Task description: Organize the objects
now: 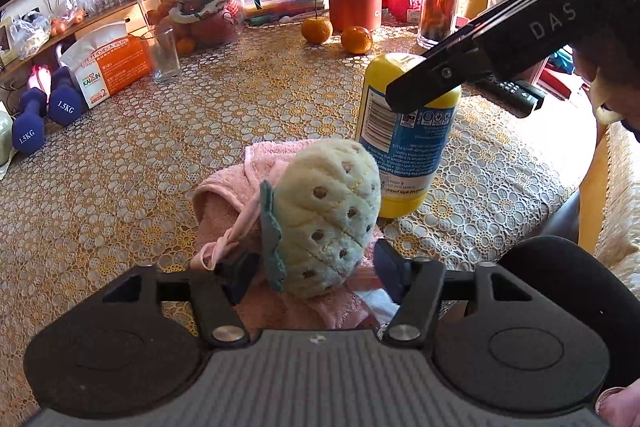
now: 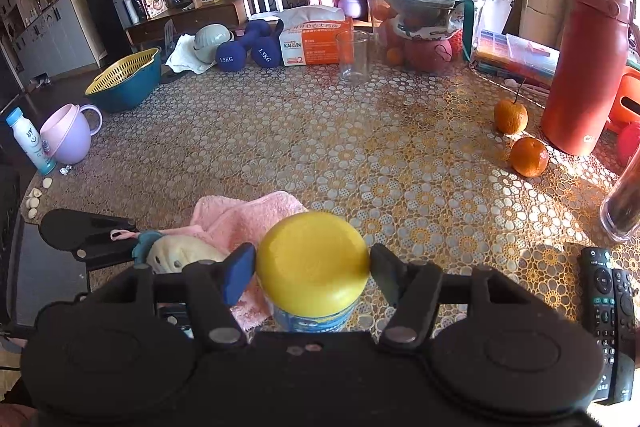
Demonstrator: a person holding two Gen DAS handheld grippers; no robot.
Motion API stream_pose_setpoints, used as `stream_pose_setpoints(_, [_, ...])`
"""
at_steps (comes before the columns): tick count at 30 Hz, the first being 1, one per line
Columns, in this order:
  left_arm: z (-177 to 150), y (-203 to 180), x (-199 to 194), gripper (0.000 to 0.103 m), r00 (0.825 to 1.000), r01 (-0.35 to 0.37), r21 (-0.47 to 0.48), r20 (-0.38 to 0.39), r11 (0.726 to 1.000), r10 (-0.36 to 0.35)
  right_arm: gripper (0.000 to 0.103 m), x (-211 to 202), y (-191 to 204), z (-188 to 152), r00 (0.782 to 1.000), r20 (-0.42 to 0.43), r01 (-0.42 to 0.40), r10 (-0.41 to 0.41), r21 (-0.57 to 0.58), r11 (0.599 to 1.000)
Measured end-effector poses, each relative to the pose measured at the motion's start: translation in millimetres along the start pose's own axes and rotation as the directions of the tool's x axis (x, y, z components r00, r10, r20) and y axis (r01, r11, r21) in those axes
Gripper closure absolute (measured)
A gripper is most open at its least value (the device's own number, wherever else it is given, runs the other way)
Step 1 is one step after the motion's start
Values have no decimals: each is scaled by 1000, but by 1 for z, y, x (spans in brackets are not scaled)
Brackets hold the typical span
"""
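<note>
Two tools are at work near the front edge of the tabletop (image 2: 360, 155), each set around its own object. The left tool (image 1: 316, 273) has its fingers on either side of a pale yellow plush pineapple (image 1: 328, 215) that lies on a crumpled pink towel (image 1: 224, 187); the left pad looks to be against the teal leaf end, while a small gap shows at the right pad, so I judge it closing on the toy rather than firmly clamped, and I cannot tell for certain whether it grips. The right tool (image 2: 312, 267) sits at the yellow lid of an upright supplement bottle (image 2: 312, 263) with a blue and white label, standing just beside the towel; both pads appear to touch the cap's sides, so it reads as grasping the bottle at its top. In the left wrist view, the same bottle (image 1: 404, 139) stands upright with one black finger of the right tool across its cap. The step in hand looks like the pick-up of both items, before either is carried anywhere. Next, the bottle needs a straight lift that keeps it upright, since a hold on a smooth round lid could slip or tilt. The plush needs a firmer squeeze and a lift clear of the towel's loop and folds, which could drag along with it.
</note>
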State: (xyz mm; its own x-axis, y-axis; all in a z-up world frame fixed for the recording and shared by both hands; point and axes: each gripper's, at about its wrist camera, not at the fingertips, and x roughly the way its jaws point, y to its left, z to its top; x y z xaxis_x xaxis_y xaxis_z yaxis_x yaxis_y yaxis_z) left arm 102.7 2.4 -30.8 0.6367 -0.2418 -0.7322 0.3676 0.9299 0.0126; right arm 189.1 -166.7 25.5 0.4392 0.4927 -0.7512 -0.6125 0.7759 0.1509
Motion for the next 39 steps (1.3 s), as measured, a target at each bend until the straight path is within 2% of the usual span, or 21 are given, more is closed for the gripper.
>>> stream_pose_setpoints(1, [0, 2, -5, 23, 1000, 10, -1, 11, 1000, -10, 39, -1, -1, 0, 1000, 4, -8, 8, 2, 1000])
stream_pose_setpoints(2, [0, 3, -8, 21, 1000, 15, -2, 15, 1000, -15, 38, -1, -2, -1, 1000, 8, -17, 17, 6, 1000])
stream_pose_setpoints(4, [2, 8, -15, 21, 1000, 16, -16, 26, 1000, -15, 36, -2, -3, -1, 999, 17, -33, 32, 10, 999])
stream_pose_setpoints(10, [17, 43, -20, 18, 996, 68, -168, 69, 983, -57, 34, -3, -5, -2, 998, 31, -48, 48, 9, 999])
stream_pose_setpoints(13, [23, 56, 1, 16, 993, 118, -205, 23, 972, -115, 33, -4, -5, -2, 998, 31, -49, 49, 10, 999])
stream_pose_setpoints(14, [23, 61, 12, 12, 990, 134, -227, -2, 964, -138, 32, -4, -6, -2, 998, 30, -51, 51, 10, 999])
stream_pose_setpoints(17, [19, 74, 42, 7, 972, 192, -313, -71, 930, -225, 33, -5, -7, -1, 998, 30, -60, 59, 5, 998])
stream_pose_setpoints(19, [17, 76, 55, 7, 968, 189, -349, -93, 918, -235, 33, -7, -8, -1, 997, 29, -72, 72, 0, 997])
stream_pose_setpoints(21, [17, 71, 56, 8, 974, 172, -331, -85, 928, -211, 35, -9, -9, 0, 997, 29, -75, 76, -9, 997])
stream_pose_setpoints(22, [17, 68, 56, 10, 976, 161, -323, -86, 933, -198, 35, -10, -10, 1, 997, 28, -77, 78, -11, 997])
stream_pose_setpoints(24, [17, 62, 52, 28, 982, 142, -297, -73, 944, -171, 35, -11, -12, 3, 996, 27, -90, 90, -13, 996])
stream_pose_setpoints(25, [17, 61, 49, 42, 983, 146, -303, -64, 942, -173, 35, -11, -13, 3, 995, 25, -95, 96, -13, 995])
stream_pose_setpoints(26, [17, 61, 45, 49, 983, 152, -311, -49, 938, -176, 35, -11, -13, 4, 995, 24, -100, 101, -15, 995])
stream_pose_setpoints(30, [17, 48, 31, 57, 995, 86, -266, -31, 960, -98, 36, -10, -10, 4, 994, 16, -108, 109, -28, 994])
stream_pose_setpoints(33, [18, 30, 13, 58, 998, 63, -203, 16, 977, -61, 38, -7, -7, 3, 995, 1, -101, 101, -34, 994])
stream_pose_setpoints(37, [19, 11, -21, 60, 993, 84, -188, 95, 978, -67, 46, -6, -7, 3, 993, -3, -120, 120, -10, 993])
stream_pose_setpoints(39, [21, 0, -41, 60, 985, 119, -177, 147, 977, -94, 47, -7, -8, 2, 993, 2, -117, 117, 6, 993])
